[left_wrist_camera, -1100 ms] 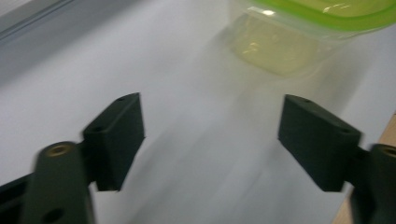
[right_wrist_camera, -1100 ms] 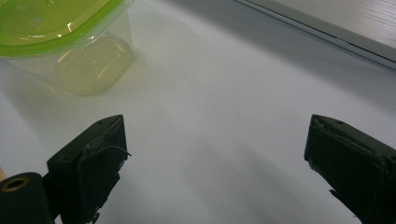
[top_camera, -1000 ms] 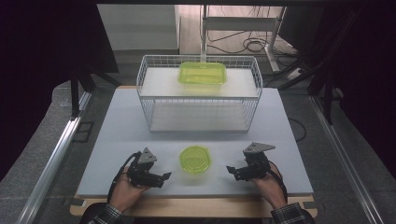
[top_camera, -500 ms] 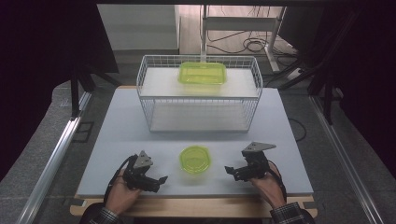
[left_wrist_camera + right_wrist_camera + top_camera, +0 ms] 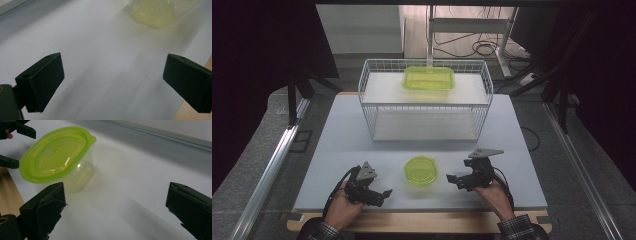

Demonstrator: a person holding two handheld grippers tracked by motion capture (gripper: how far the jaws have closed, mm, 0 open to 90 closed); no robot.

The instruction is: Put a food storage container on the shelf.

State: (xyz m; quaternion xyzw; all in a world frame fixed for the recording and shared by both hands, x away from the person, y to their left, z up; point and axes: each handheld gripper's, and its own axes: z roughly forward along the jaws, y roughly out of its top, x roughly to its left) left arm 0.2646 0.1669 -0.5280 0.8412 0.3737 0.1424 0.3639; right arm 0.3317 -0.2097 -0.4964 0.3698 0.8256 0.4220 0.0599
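In the lower middle of the high view, the round green-lidded container (image 5: 420, 170) stands on the white table (image 5: 337, 150), between the two grippers and touching neither. The left gripper (image 5: 382, 192), at lower left, has just been opening its jaws and holds nothing. The right gripper (image 5: 453, 178), at lower right, is released too, jaws wide apart with only bare table between them.
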